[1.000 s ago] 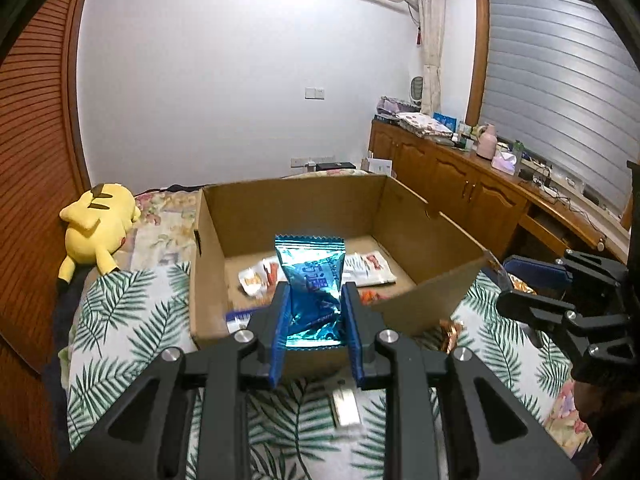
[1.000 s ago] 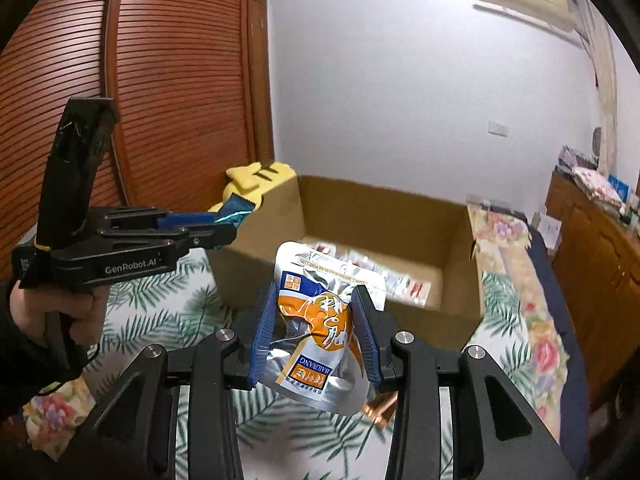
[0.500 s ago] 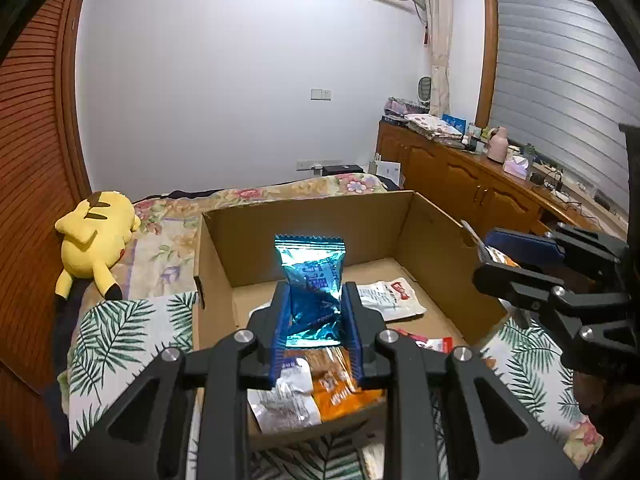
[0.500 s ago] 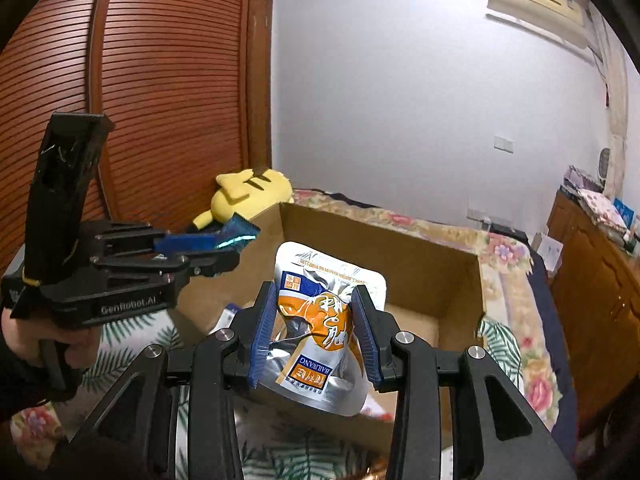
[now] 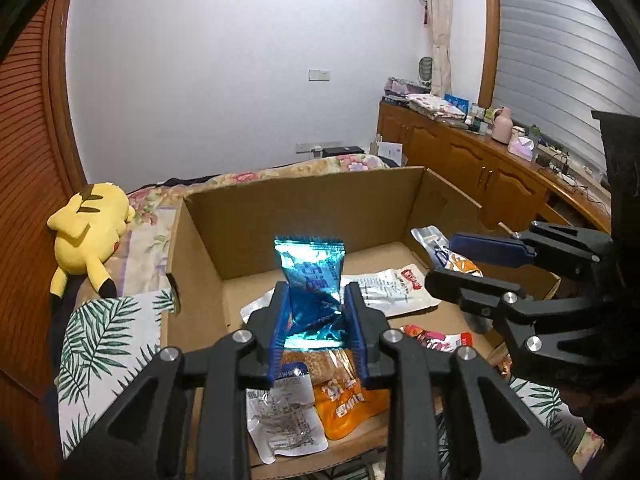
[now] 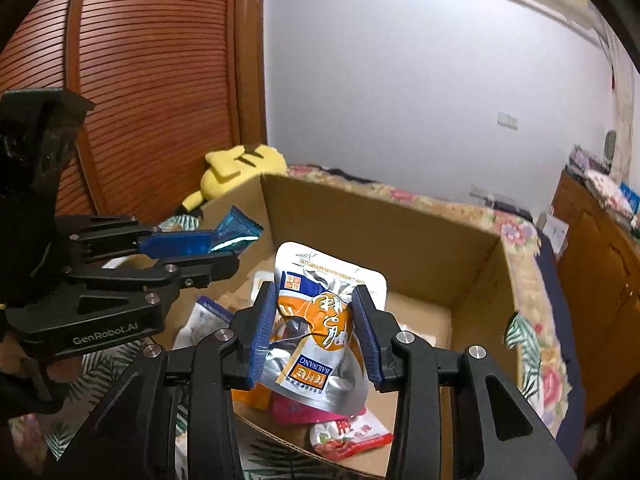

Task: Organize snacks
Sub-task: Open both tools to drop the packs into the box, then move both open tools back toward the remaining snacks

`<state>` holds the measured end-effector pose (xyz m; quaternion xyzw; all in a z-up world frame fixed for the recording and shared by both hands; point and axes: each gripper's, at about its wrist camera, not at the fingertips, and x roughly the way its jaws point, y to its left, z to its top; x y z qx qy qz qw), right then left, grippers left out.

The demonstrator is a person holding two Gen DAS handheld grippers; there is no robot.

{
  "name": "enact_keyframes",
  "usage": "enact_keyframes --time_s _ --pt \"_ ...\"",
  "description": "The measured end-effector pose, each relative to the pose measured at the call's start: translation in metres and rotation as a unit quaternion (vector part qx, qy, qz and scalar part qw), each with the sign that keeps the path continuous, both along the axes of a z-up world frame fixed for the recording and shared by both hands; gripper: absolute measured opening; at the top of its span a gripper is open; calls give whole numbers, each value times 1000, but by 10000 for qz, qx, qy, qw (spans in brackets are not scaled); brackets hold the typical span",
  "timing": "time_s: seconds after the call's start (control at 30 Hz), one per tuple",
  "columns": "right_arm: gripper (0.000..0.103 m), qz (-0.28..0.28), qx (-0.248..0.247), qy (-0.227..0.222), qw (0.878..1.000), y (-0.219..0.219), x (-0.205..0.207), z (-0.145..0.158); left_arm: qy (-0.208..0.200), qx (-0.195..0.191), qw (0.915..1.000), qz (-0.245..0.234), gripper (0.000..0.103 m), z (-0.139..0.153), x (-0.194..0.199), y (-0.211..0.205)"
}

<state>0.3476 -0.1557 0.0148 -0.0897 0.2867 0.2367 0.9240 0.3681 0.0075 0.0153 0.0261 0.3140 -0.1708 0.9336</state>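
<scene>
My left gripper (image 5: 316,320) is shut on a shiny blue snack packet (image 5: 312,276) and holds it above the open cardboard box (image 5: 304,208). My right gripper (image 6: 314,332) is shut on a silver and orange snack pouch (image 6: 320,328), also above the box (image 6: 400,240). Several snack packets lie on the box floor, among them a white one (image 5: 392,292) and an orange one (image 5: 348,404). The right gripper also shows at the right of the left wrist view (image 5: 464,264). The left gripper with the blue packet (image 6: 236,232) shows at the left of the right wrist view (image 6: 208,252).
The box stands on a bed with a palm-leaf cover (image 5: 104,336). A yellow plush toy (image 5: 88,220) lies left of the box by a wooden slatted wardrobe (image 6: 140,80). Wooden cabinets (image 5: 480,168) with clutter run along the right wall.
Both grippers have moved forward and up, from in front of the box to above its inside, each keeping its packet. More of the box floor and its snacks now shows.
</scene>
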Motion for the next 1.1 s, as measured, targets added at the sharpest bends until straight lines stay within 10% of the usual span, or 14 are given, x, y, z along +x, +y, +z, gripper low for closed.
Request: enact_keyframes --time_s 0.53,1.1 --pt "48 -355 271 -232 9987 -38 -61 15 -147 -106 9998 21 52 10 -39 11" --pt "48 -1243 201 621 9901 -81 -103 -55 -319 -235 9992 -107 56 10 -106 20"
